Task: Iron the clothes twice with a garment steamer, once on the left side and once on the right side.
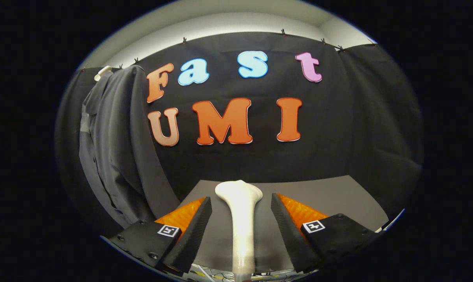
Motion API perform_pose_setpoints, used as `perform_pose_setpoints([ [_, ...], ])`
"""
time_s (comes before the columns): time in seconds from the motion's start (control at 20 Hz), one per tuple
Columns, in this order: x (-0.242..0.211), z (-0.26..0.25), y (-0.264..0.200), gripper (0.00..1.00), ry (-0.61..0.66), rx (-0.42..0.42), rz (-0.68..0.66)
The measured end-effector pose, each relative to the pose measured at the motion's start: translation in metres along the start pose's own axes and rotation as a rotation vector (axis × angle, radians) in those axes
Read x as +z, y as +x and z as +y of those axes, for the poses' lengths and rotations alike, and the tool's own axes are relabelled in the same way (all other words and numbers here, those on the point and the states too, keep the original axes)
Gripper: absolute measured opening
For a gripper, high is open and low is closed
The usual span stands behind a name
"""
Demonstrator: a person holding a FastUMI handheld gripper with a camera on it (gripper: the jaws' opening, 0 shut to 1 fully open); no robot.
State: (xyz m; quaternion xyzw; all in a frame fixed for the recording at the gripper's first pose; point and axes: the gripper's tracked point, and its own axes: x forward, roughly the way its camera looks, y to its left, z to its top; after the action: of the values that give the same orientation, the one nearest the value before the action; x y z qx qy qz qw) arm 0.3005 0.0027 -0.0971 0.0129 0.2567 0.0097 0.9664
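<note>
The tongs [241, 219] stand wide, their two black foam-faced fingers [193, 231] spread apart with orange ribbed backing behind each pad and a small square black-and-white marker on each black base. Between them lies the white plastic garment steamer [241, 219], slim handle running toward the camera and its flared head pointing to 12 o'clock, just past the fingertips. Neither finger touches it; a clear gap of grey shows on both sides of the handle.

At about 10 o'clock from the tongs, well apart from them, a dark grey garment [111, 145] hangs in long folds from a white hanger hook [102, 73] at the top of the wall. Nothing stands between the tongs and the garment.

The steamer rests on a flat grey surface [330, 196], which runs from under the fingers out to the foot of the black cloth wall [358, 129]. That cloth is clipped along its top edge at several points, and above it a pale ceiling band [228, 21] shows, lit brightly.
</note>
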Motion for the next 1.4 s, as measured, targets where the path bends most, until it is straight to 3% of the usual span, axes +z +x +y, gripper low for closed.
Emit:
perform_pose_setpoints([
  [0.4,-0.084,-0.009,0.065,0.97,-0.019,0.017,0.366],
  [0.55,-0.08,-0.007,0.063,0.94,-0.027,0.034,0.358],
  [0.85,-0.081,-0.001,0.058,0.76,-0.034,0.096,0.3],
  [1.0,-0.079,-0.002,0.056,0.55,-0.029,0.084,0.28],
  [1.25,-0.068,-0.002,0.048,0.49,-0.067,0.054,0.229],
  [1.4,-0.048,0.001,0.035,0.46,-0.084,0.013,0.117],
])
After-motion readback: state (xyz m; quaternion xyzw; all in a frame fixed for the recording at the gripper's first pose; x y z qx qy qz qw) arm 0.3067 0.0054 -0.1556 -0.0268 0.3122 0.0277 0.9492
